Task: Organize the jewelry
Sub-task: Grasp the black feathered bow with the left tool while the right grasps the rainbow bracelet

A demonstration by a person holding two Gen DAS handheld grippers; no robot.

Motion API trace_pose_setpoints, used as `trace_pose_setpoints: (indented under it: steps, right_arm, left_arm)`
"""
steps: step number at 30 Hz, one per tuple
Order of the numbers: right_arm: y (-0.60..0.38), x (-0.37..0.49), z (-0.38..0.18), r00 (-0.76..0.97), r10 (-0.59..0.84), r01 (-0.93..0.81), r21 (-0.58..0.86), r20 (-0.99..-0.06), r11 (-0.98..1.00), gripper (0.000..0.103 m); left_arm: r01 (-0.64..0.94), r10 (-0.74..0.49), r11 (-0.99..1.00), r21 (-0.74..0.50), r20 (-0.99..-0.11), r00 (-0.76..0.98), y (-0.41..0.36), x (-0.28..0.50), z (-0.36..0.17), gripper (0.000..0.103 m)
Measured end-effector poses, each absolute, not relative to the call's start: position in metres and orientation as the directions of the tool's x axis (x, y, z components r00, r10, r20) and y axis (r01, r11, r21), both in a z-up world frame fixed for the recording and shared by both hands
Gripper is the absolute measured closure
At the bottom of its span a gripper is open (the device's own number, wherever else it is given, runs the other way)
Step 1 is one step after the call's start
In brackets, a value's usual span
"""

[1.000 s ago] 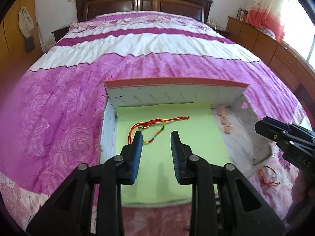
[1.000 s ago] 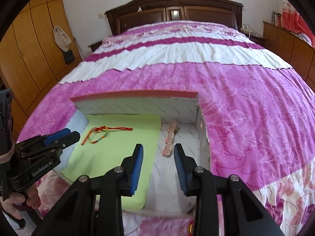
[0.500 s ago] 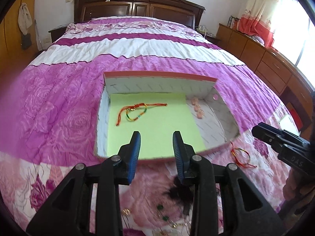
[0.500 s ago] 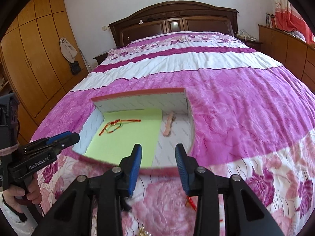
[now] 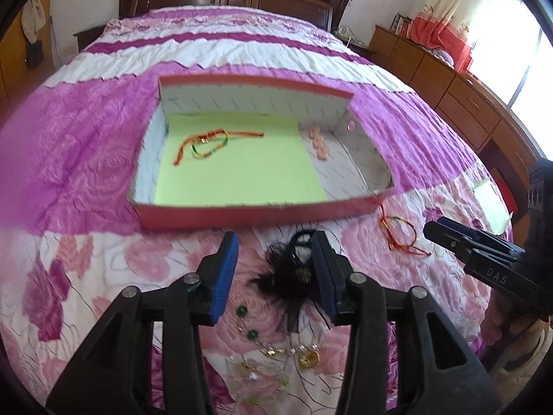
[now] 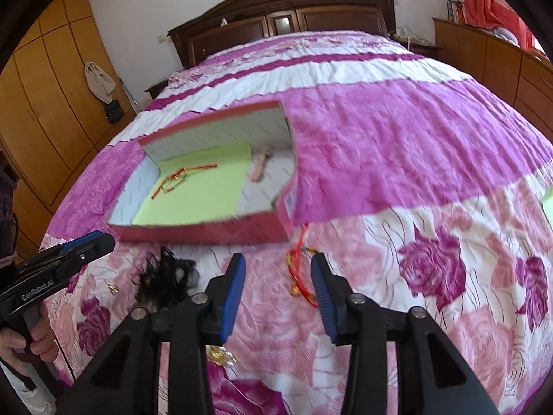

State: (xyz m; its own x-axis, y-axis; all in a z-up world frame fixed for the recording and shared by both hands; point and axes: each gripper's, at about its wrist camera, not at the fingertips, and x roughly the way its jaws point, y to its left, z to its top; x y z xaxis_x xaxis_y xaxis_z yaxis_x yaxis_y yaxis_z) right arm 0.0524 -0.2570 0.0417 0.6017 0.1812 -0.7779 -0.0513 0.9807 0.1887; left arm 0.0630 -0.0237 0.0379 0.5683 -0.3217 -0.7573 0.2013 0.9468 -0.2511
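Reaching for loose pieces on the bedspread goes best if each gripper straddles one item squarely before it closes, then lifts it over the near wall of the red box.

The left gripper tilts steeply down at lower centre of its view, jaws opening with nothing pressed, the black feathered hair tie lying beneath the gap. The right gripper is angled down likewise, jaws opening and released, above the red string bracelet at centre frame.

A multicoloured bracelet already rests on the green sheet inside the box. A green-bead necklace sits at the lower centre.
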Motion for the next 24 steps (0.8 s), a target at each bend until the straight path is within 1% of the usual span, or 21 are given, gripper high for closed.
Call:
trace_pose_setpoints:
  steps: [3, 6, 12, 18, 24]
  right_arm:
    - [-0.261, 0.051, 0.033, 0.589, 0.165, -0.034, 0.18, -0.791, 0.983, 0.053]
    - [-0.264, 0.052, 0.023, 0.57, 0.152, -0.015, 0.174, -0.808, 0.985, 0.05]
    - [-0.268, 0.057, 0.004, 0.531, 0.151, 0.005, 0.182, -0.834, 0.983, 0.05]
    - [-0.272, 0.063, -0.011, 0.503, 0.16, 0.022, 0.198, -0.849, 0.98, 0.05]
    - [-0.273, 0.066, -0.019, 0.496, 0.168, 0.023, 0.207, -0.852, 0.978, 0.05]
  left_arm:
    - [0.197, -0.33, 0.944, -0.265, -0.773, 0.542, -0.029, 0.062, 0.03, 0.062]
    - [0.202, -0.344, 0.939, -0.279, -0.783, 0.518, -0.035, 0.061, 0.022, 0.061]
    - [0.221, -0.354, 0.934, -0.28, -0.794, 0.495, -0.046, 0.06, 0.013, 0.061]
    - [0.216, -0.319, 0.946, -0.242, -0.816, 0.482, -0.052, 0.062, 0.0, 0.06]
    - [0.218, -0.311, 0.948, -0.232, -0.822, 0.478, -0.058, 0.064, -0.01, 0.058]
